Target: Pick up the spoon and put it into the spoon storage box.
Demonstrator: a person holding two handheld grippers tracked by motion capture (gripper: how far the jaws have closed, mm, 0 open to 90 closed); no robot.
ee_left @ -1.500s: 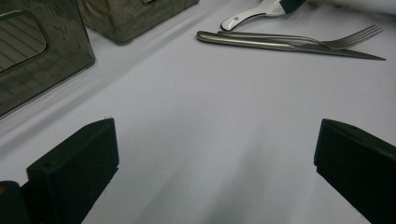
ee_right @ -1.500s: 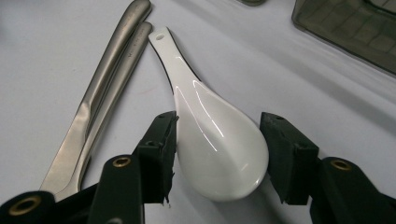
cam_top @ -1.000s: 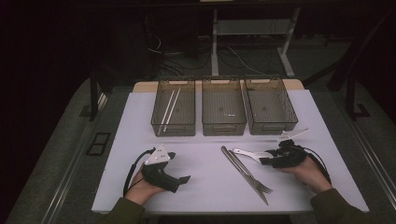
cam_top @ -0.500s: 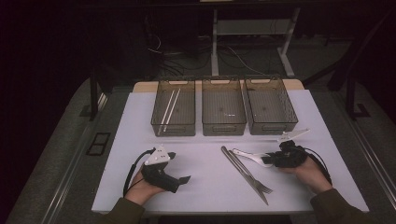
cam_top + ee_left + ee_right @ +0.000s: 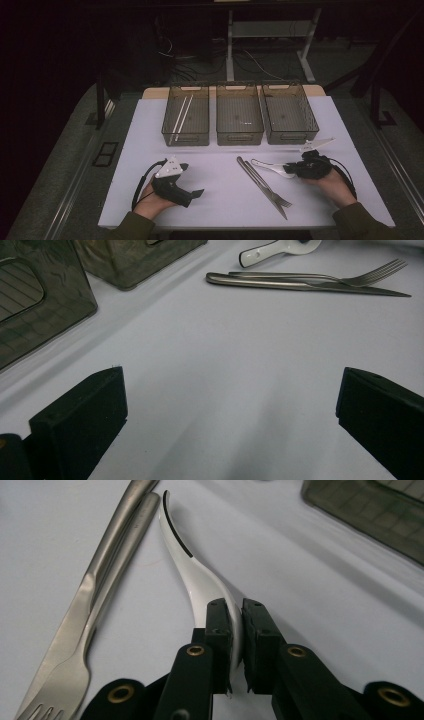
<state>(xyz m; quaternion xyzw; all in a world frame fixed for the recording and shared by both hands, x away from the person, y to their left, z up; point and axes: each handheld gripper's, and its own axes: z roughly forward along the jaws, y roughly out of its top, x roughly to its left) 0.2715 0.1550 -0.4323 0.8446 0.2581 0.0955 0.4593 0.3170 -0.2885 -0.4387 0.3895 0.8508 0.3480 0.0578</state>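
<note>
Closing is the one change since the earlier frames: the right gripper (image 5: 236, 630) has just been drawing its jaws together, and now they pinch the white spoon (image 5: 187, 562) at its bowl end, one pad on each side of the thin rim. Neither hand has shifted on the table, and the fork, knife and trays lie as they did.

From the pinched end the spoon's handle curves away ahead of the right fingers (image 5: 218, 625), its far tip touching or nearly touching the handle end of the knife (image 5: 127, 535). The fork (image 5: 60, 680) lies just beside the knife, both to the left of the right fingers in the right gripper view. In the high view the spoon (image 5: 267, 166) runs from the right gripper (image 5: 296, 170) toward the middle of the table (image 5: 220, 200).

Held in the person's left hand, the left gripper (image 5: 197, 192) rests on the table with its jaws wide apart and nothing between them. In the left gripper view its fingers (image 5: 80, 415) frame bare tabletop; the fork (image 5: 350, 277), the knife (image 5: 300, 286) and the spoon (image 5: 265, 252) lie well ahead of them.

Three dark trays (image 5: 239, 112) stand in a row beyond both grippers; the left one holds chopsticks (image 5: 181, 116).
</note>
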